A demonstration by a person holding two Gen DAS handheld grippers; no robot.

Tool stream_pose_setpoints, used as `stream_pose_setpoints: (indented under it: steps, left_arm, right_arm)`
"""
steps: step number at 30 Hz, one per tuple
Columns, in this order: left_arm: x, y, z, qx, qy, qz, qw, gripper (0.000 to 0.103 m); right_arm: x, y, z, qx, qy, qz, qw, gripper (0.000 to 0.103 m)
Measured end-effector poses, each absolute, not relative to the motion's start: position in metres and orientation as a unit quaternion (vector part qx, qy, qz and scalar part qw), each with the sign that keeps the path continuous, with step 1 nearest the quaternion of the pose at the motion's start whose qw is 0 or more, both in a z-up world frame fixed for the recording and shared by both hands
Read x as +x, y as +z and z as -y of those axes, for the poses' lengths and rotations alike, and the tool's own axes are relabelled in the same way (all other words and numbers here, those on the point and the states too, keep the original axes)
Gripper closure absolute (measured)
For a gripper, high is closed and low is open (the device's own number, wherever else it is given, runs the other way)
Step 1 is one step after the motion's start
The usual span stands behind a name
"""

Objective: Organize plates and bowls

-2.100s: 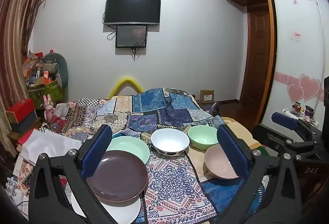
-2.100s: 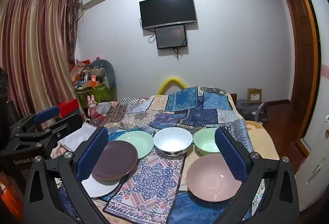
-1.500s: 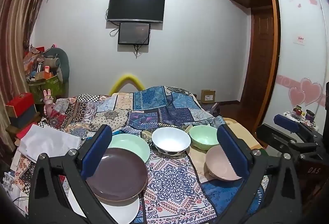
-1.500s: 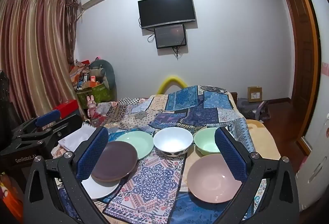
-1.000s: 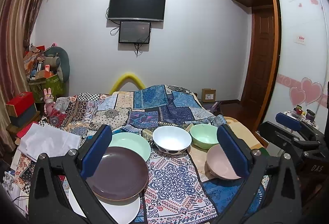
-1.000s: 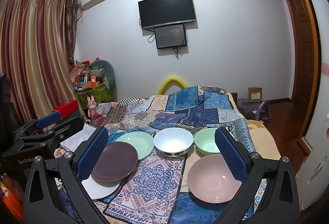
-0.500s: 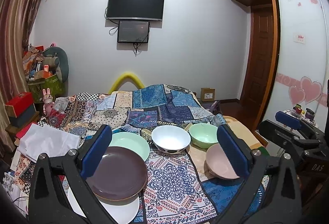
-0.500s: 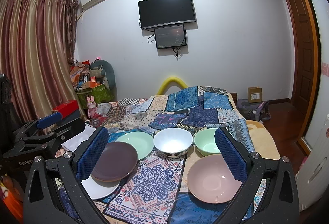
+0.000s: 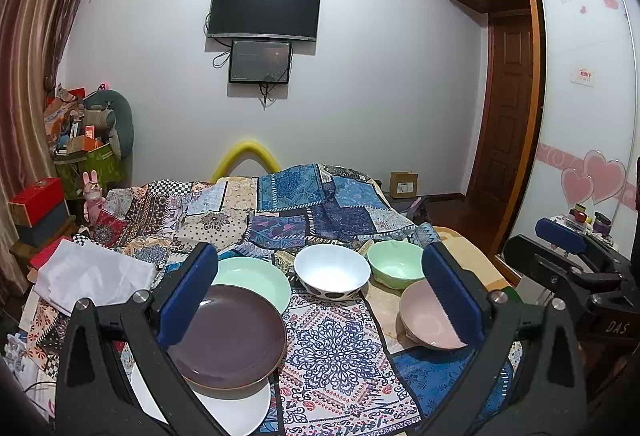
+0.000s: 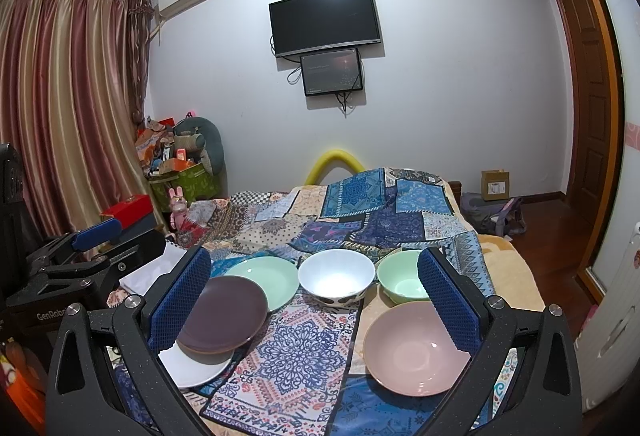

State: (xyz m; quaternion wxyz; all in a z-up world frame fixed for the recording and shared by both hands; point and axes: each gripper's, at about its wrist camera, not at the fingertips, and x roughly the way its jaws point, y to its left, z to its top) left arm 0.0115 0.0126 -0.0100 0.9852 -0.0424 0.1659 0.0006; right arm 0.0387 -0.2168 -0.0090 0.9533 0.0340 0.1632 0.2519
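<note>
On the patterned cloth of the bed lie a brown plate [image 9: 230, 336] stacked on a white plate [image 9: 236, 410], a mint green plate [image 9: 256, 278], a white bowl [image 9: 332, 272], a mint green bowl [image 9: 394, 264] and a pink bowl [image 9: 426, 316]. The right wrist view shows the same set: brown plate [image 10: 224, 312], white plate [image 10: 196, 366], green plate [image 10: 268, 282], white bowl [image 10: 336, 276], green bowl [image 10: 402, 282], pink bowl [image 10: 412, 348]. My left gripper [image 9: 320, 300] is open and empty above the near edge. My right gripper [image 10: 314, 302] is open and empty too.
A folded white cloth [image 9: 92, 276] lies at the left of the bed. Boxes and a toy rabbit [image 9: 94, 191] stand by the curtain. A wardrobe [image 9: 580, 115] and door are on the right. A TV [image 9: 264, 9] hangs on the far wall.
Both grippers stay open and nearly still; the views shift only slightly. No dish has moved.
</note>
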Motion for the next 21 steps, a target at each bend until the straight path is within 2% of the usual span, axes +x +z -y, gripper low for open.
stream_pose_setpoints:
  steps: [21]
  left_arm:
    - [0.0103, -0.0116, -0.0171, -0.046, 0.001, -0.170, 0.984, 0.000]
  right_arm:
    - [0.0386, -0.0111, 0.2152, 0.036, 0.254, -0.165, 0.952, 0.000]
